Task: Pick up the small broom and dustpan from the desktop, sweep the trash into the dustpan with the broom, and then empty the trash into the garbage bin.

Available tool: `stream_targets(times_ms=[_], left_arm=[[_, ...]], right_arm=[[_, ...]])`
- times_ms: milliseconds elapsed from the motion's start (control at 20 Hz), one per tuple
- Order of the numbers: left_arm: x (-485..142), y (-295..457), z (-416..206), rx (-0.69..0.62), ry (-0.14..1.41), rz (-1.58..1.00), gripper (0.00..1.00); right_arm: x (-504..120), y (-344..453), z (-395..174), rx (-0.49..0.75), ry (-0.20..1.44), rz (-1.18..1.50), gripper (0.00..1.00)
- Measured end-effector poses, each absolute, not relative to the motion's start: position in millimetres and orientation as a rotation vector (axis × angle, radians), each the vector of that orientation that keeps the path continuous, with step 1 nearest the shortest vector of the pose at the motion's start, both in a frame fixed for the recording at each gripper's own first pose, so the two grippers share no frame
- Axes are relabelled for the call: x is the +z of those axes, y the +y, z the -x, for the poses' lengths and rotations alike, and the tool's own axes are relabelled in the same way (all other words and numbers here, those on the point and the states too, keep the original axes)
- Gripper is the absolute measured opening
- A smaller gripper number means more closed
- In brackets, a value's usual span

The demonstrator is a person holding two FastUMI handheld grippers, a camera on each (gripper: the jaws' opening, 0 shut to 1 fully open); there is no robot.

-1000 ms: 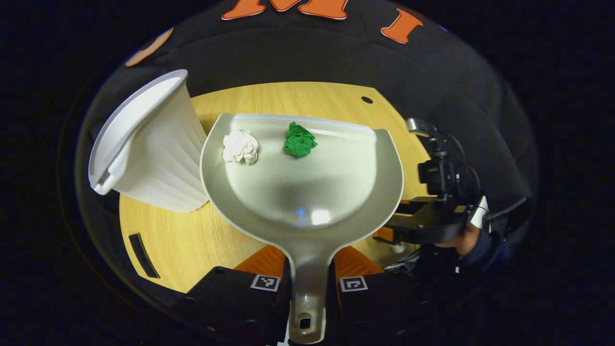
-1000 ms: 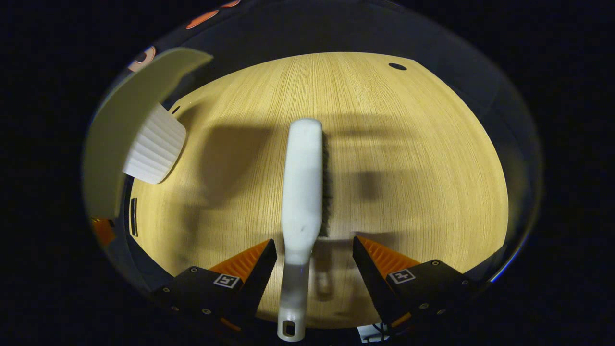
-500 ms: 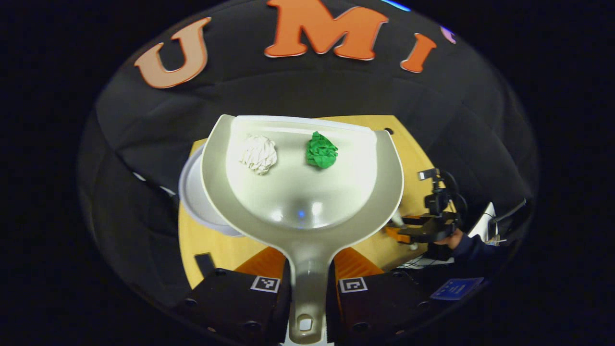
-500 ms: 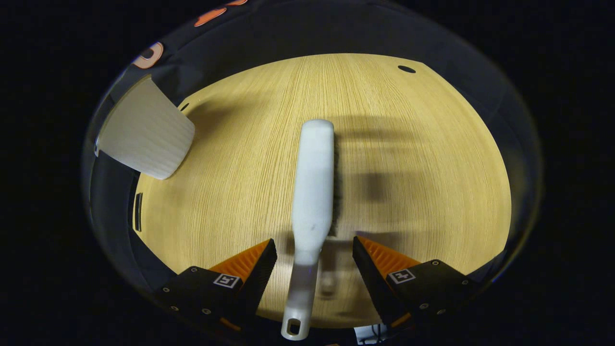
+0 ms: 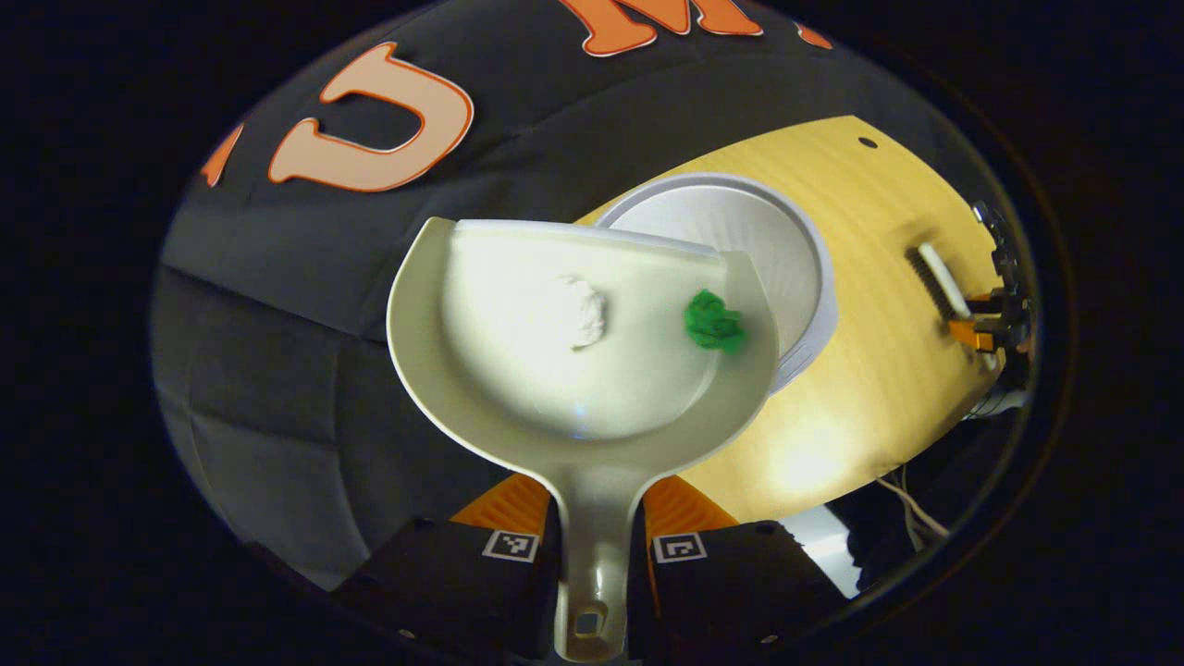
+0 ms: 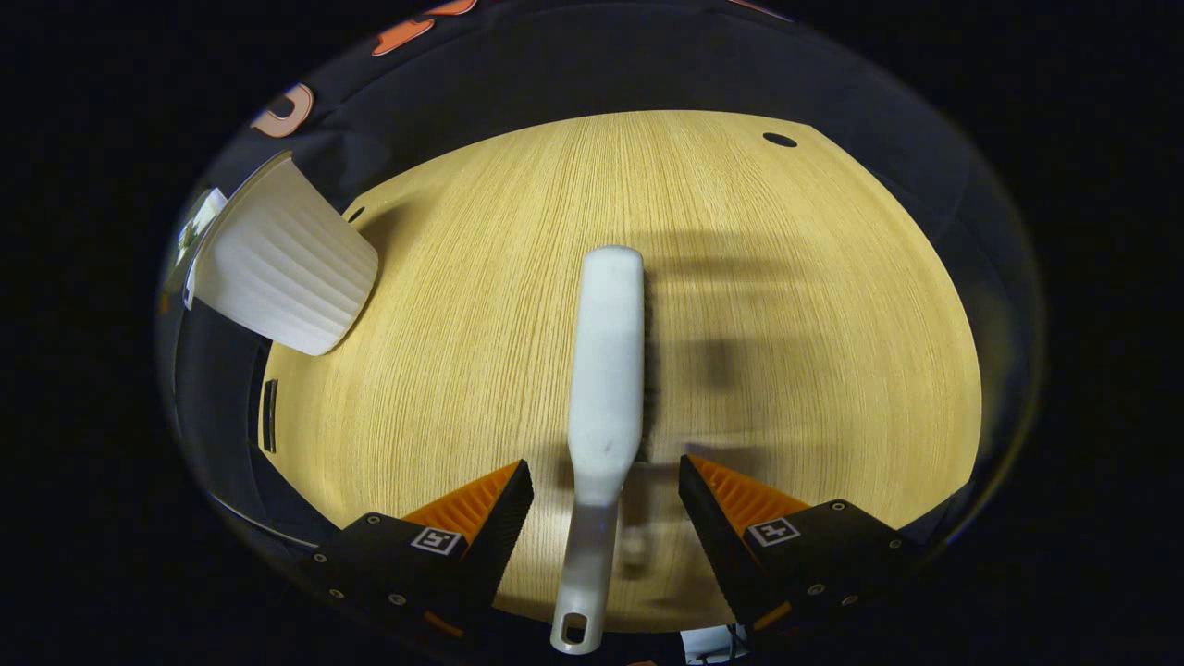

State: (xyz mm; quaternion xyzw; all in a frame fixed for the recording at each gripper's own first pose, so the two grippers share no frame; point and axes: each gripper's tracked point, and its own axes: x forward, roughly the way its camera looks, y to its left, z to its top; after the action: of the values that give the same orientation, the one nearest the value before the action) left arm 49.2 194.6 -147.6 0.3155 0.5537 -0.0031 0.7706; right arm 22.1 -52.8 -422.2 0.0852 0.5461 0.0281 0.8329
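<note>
My left gripper (image 5: 597, 495) is shut on the handle of the grey dustpan (image 5: 518, 388), which it holds in the air, rolled to one side. A white paper ball (image 5: 583, 313) and a green paper ball (image 5: 712, 321) lie in the pan, the green one against its right wall. The white garbage bin (image 5: 768, 240) stands open-mouthed below the pan's right corner. The white broom (image 6: 606, 361) lies flat on the table, its handle between the fingers of my open right gripper (image 6: 606, 481), untouched by them. That gripper (image 5: 990, 324) and the broom (image 5: 934, 282) also appear far right in the left gripper view.
The wooden table (image 6: 786, 305) has a dark cable hole (image 6: 780, 140) near its far edge and a slot (image 6: 269, 416) at its left edge. The ribbed bin (image 6: 277, 264) stands at the table's left side in the right gripper view. Cables (image 5: 911, 509) hang off the table's near edge.
The left gripper has lifted the dustpan above the bin and rolled it sideways; both paper balls slid right in the pan. The right gripper stays open around the lying broom.
</note>
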Motion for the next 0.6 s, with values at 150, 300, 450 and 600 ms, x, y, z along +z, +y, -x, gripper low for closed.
stream_targets(times_ms=[150,300,450,600], left_arm=[[-144.2,209.0,-47.8,0.015,1.186,-0.875,0.3],[-133.6,223.1,-54.3,0.031,1.15,-1.148,0.3],[-128.7,225.1,-62.2,0.023,1.116,-1.227,0.3],[-130.3,219.5,-49.6,0.018,1.097,-1.165,0.3]], right_arm=[[-421.6,-51.7,-21.5,0.063,1.159,-0.185,0.96],[-422.4,-51.7,-18.8,0.063,1.166,-0.189,0.96],[-423.8,-53.1,-18.5,0.062,1.168,-0.185,0.96],[-424.1,-51.0,-18.2,0.066,1.17,-0.191,0.96]])
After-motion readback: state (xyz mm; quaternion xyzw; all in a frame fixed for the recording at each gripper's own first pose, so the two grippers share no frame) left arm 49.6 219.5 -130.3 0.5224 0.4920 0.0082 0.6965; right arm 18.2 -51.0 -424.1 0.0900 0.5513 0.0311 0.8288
